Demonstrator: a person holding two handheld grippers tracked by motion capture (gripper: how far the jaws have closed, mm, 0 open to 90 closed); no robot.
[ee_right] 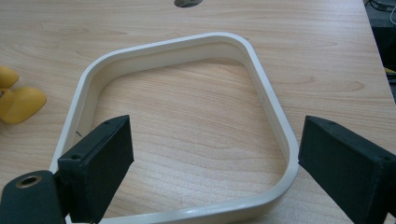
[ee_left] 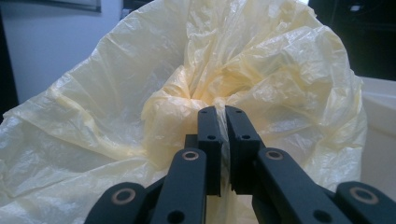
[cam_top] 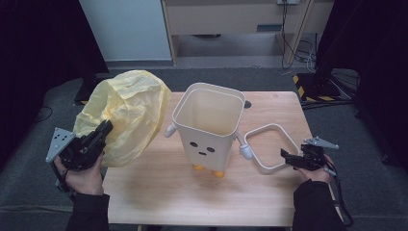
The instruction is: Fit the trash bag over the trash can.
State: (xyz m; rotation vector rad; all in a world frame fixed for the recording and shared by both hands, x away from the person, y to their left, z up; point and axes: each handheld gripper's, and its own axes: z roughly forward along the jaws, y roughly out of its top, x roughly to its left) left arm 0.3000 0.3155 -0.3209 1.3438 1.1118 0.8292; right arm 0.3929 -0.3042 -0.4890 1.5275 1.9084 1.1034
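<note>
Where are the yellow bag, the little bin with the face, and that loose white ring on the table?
yellow bag (cam_top: 127, 108), high view, on its crinkled side facing the bin.
bin (cam_top: 206, 127), high view, on its front wall above the face.
white ring (ee_right: 270, 109), right gripper view, on its right-hand bar.

A: Any readable text, labels, brands or numbers?

B: None. The cream plastic bin (cam_top: 208, 126) at table centre bears only a printed face, two dark dots and a short dash. No lettering on it.
</note>
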